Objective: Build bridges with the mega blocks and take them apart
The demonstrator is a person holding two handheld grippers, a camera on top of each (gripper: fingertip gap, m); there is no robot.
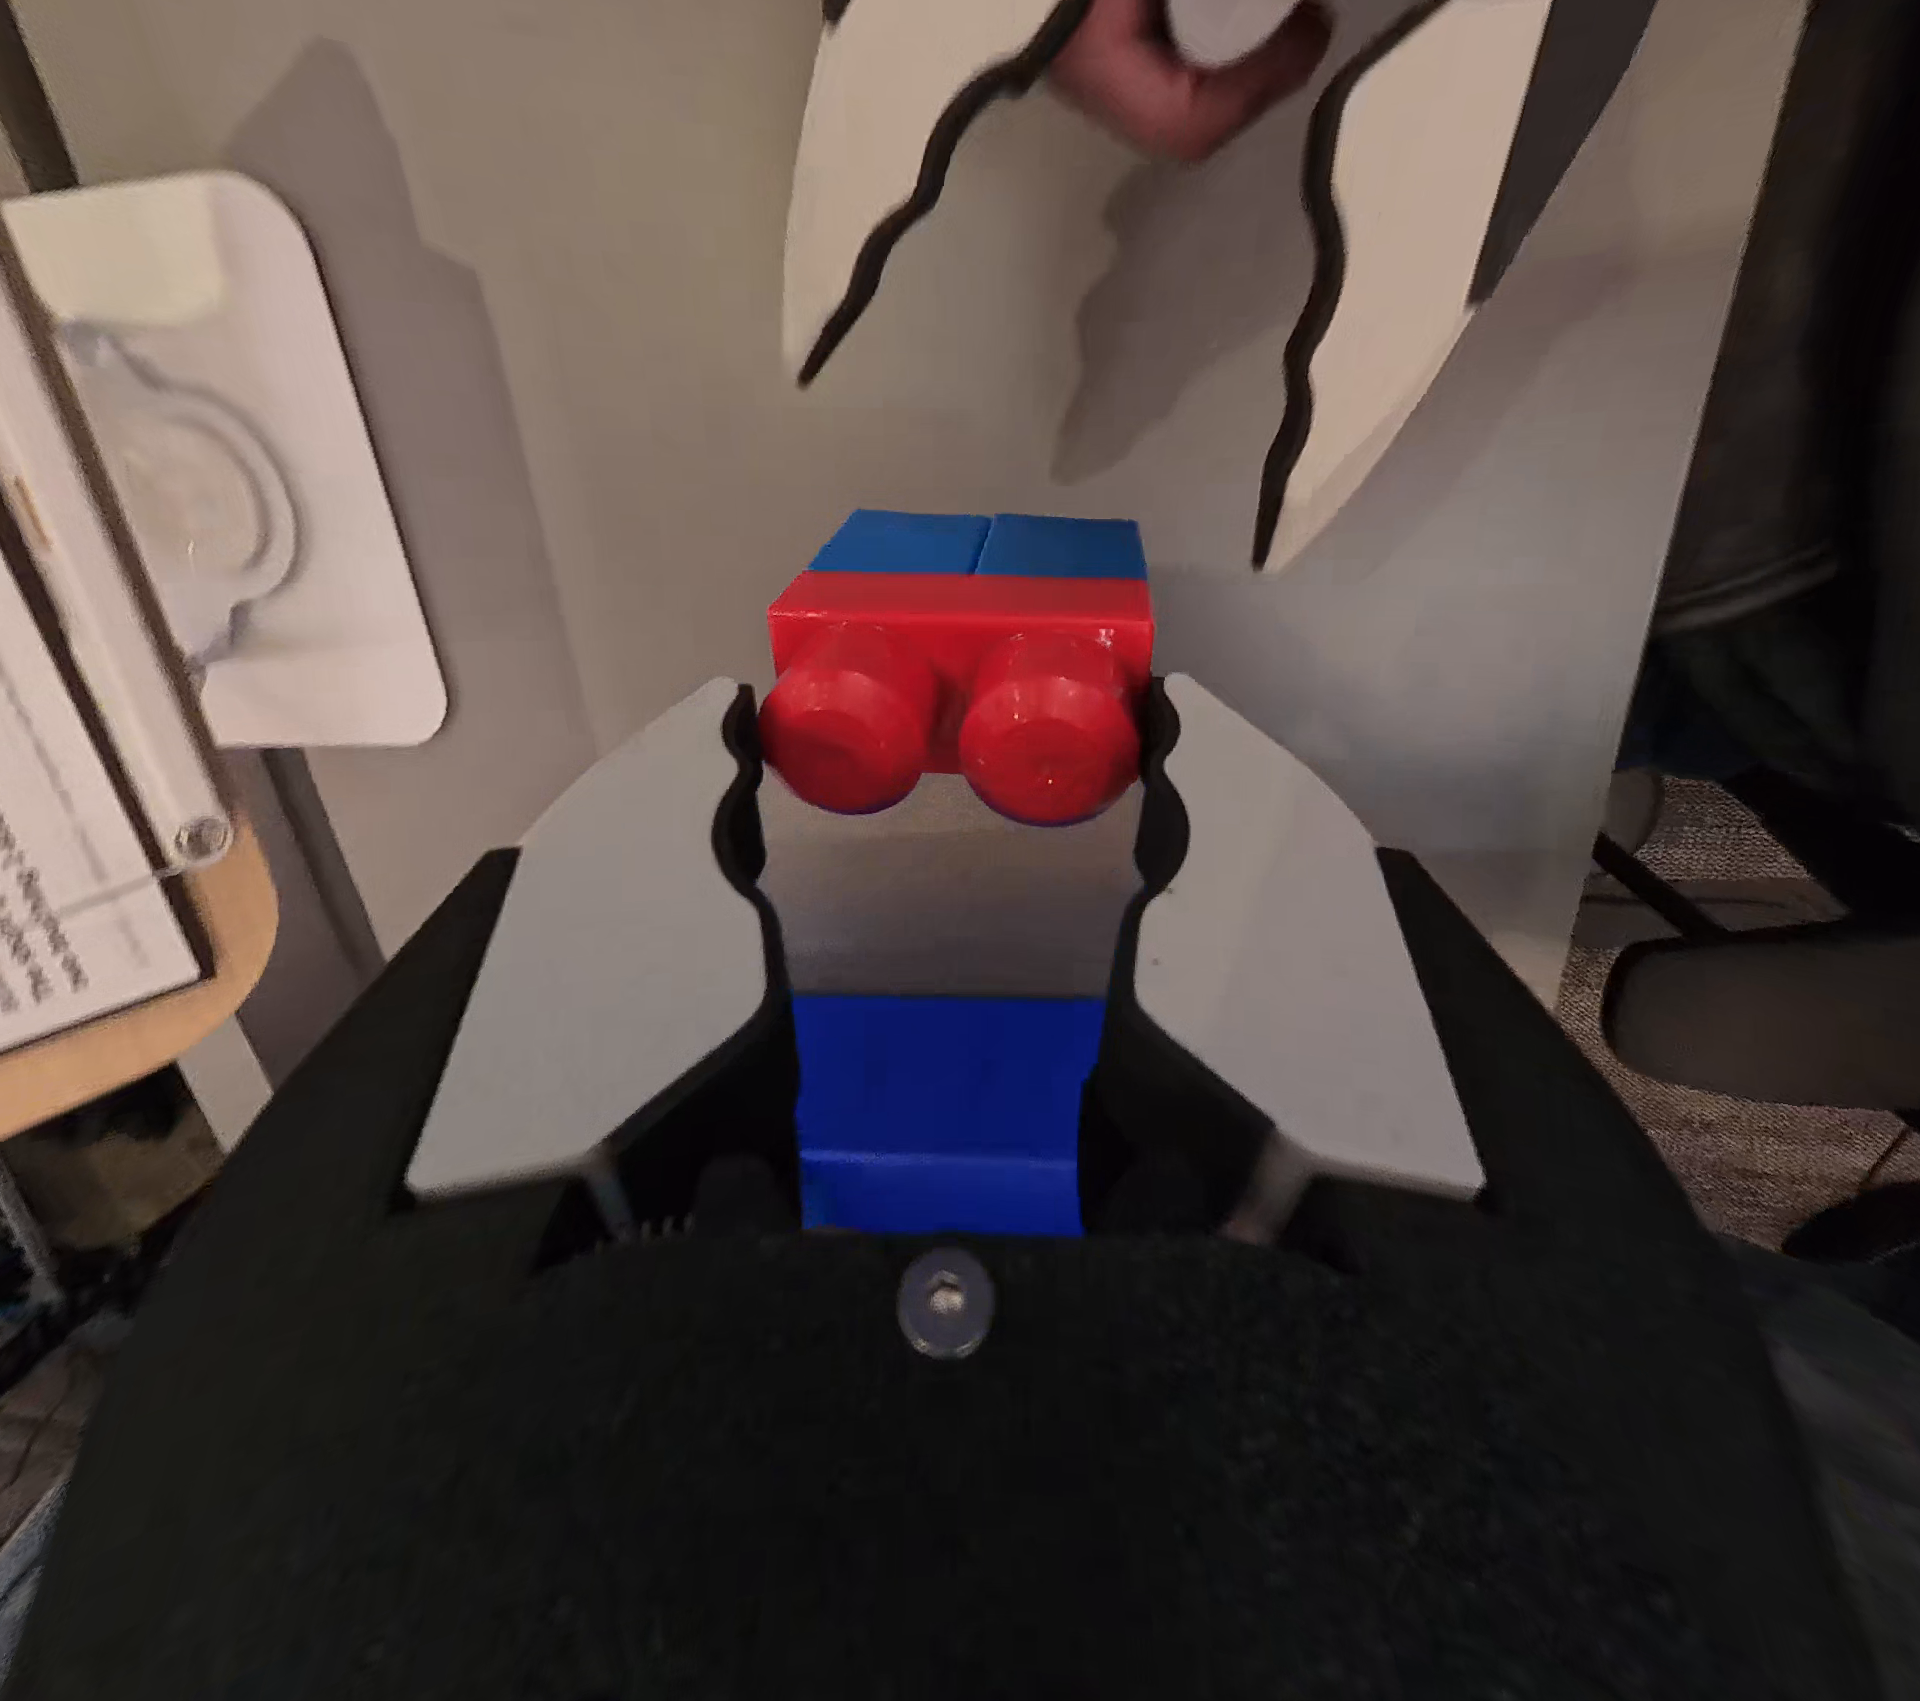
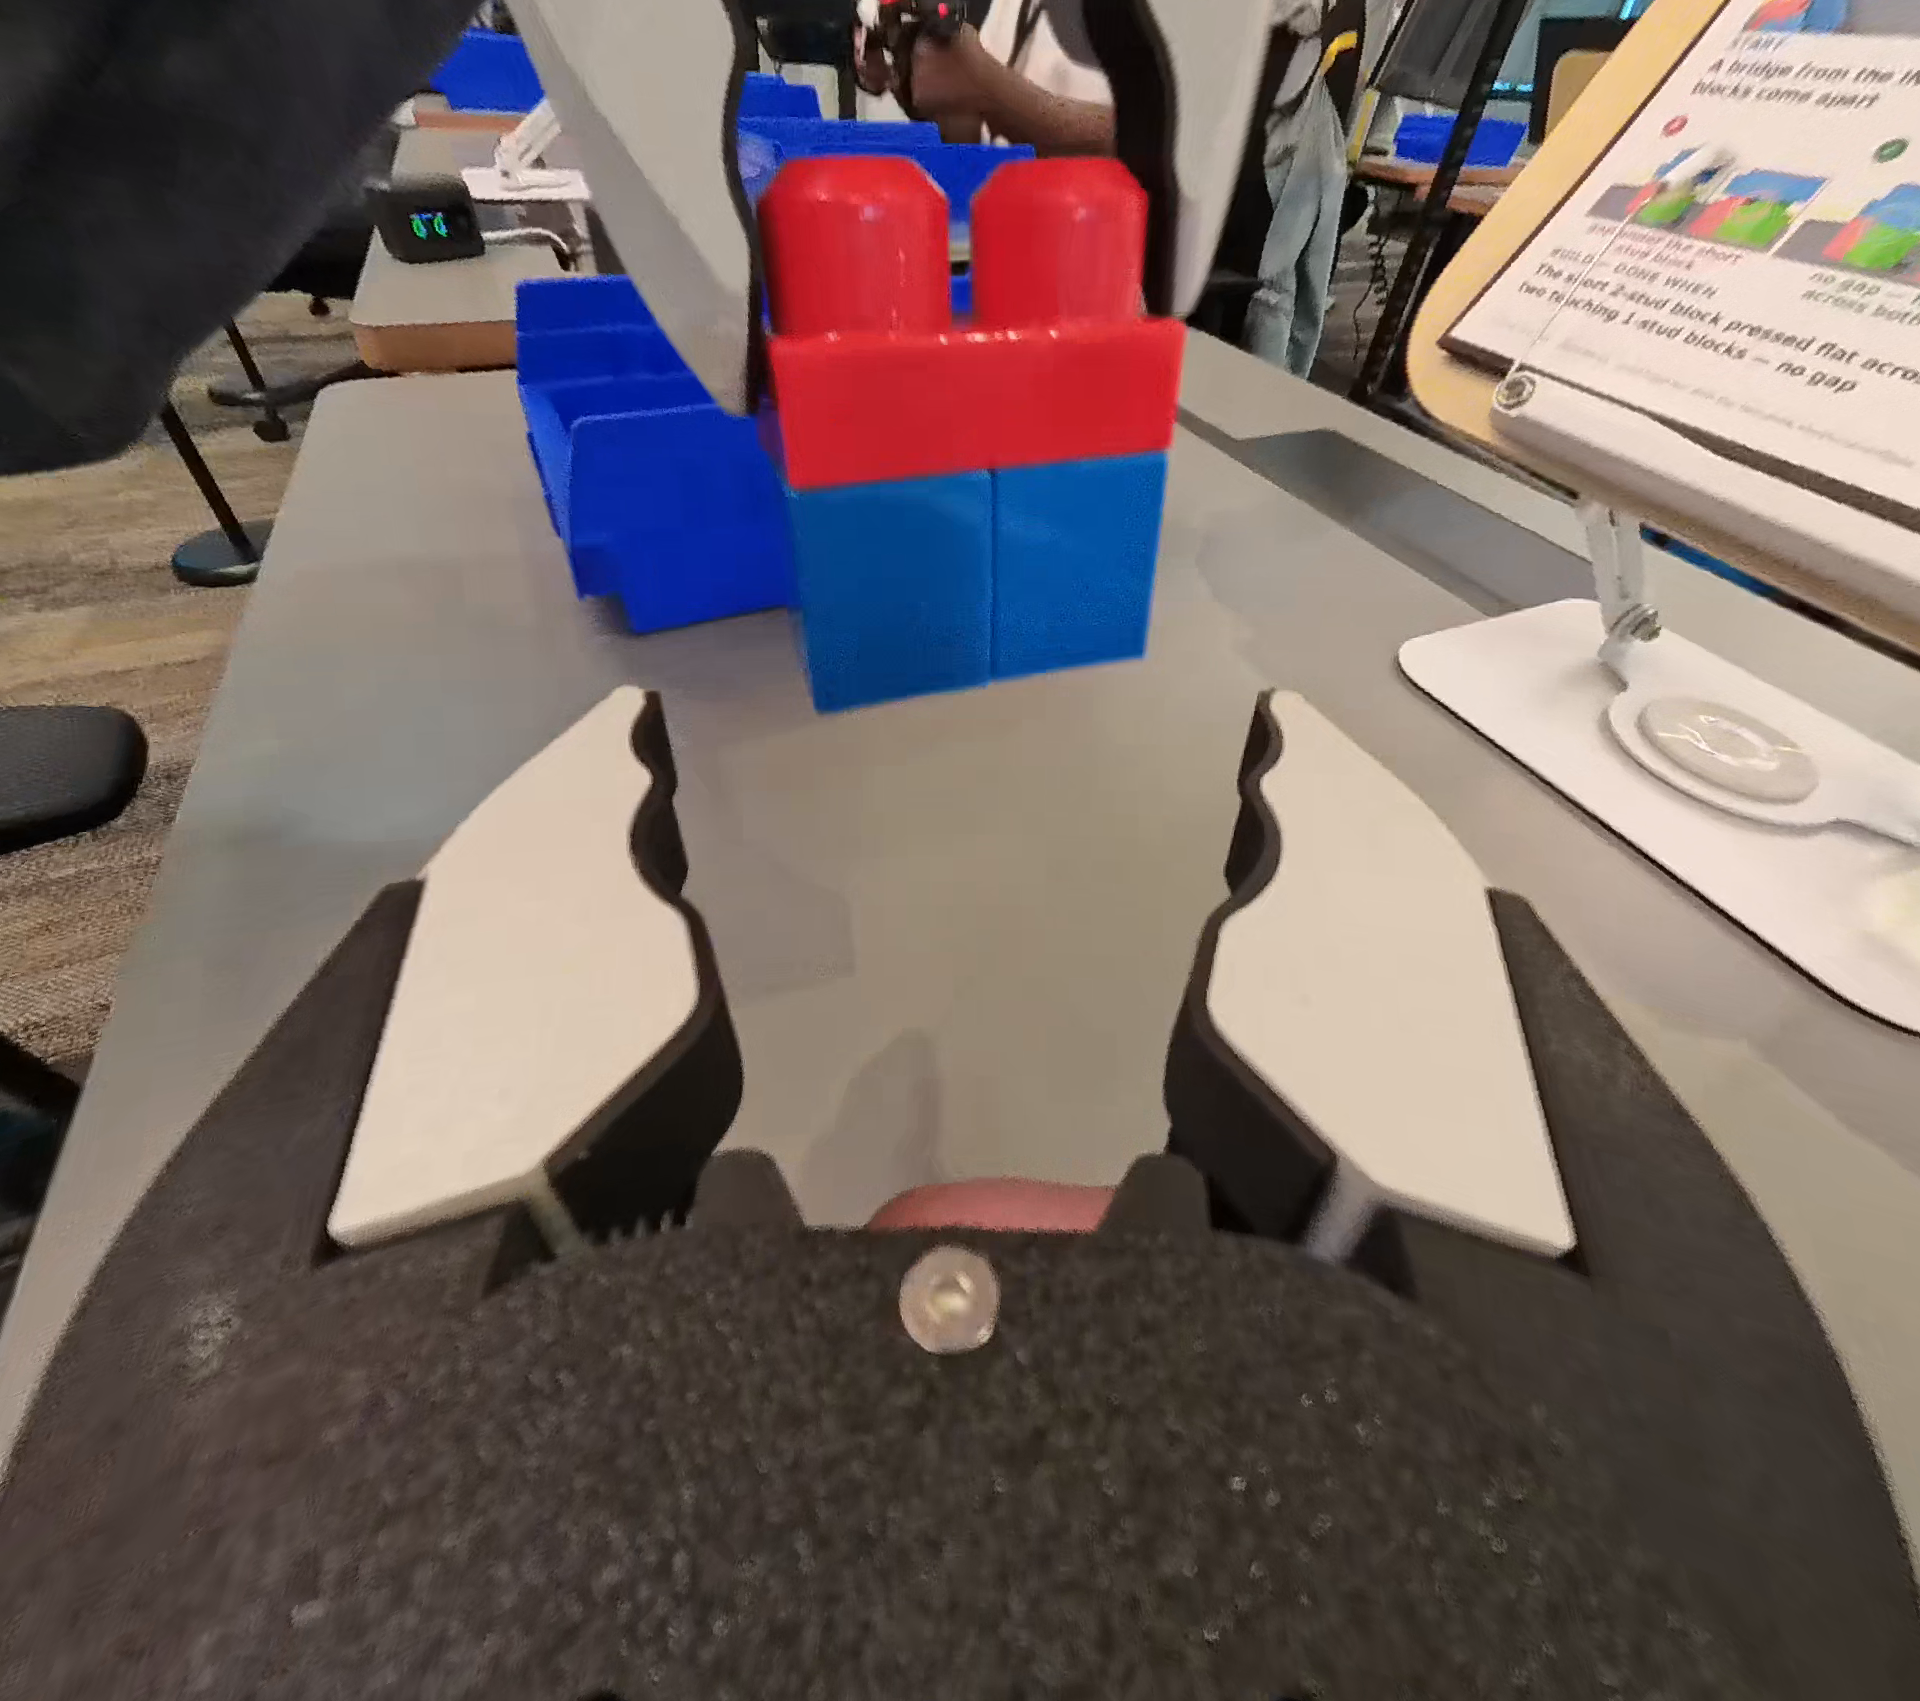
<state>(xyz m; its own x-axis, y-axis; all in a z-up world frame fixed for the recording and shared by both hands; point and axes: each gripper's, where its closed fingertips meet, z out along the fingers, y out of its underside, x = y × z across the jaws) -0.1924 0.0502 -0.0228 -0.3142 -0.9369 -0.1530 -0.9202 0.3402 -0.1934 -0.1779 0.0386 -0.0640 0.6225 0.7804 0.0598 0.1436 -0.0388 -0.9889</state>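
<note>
A bridge stands on the grey table [image 2: 935, 924]: a red two-stud block [image 2: 977, 394] pressed across two blue one-stud blocks [image 2: 977, 571] that touch side by side. My left gripper [image 1: 951, 737] comes down from above and is shut on the red block [image 1: 940, 716], one finger on each side of its studs. It also shows in the right wrist view [image 2: 961, 321]. My right gripper [image 2: 954, 716] is open and empty, low over the table just in front of the blue blocks, apart from them. It also shows in the left wrist view [image 1: 1034, 467].
A blue bin [image 2: 644, 456] sits just behind and left of the bridge. An instruction sign on a white stand [image 2: 1662, 768] is at the right. Chairs [image 1: 1766, 508] and carpet lie past the table edge. People and other tables are far behind. The gap from one gripper's tips to the other's is roughly 6 cm.
</note>
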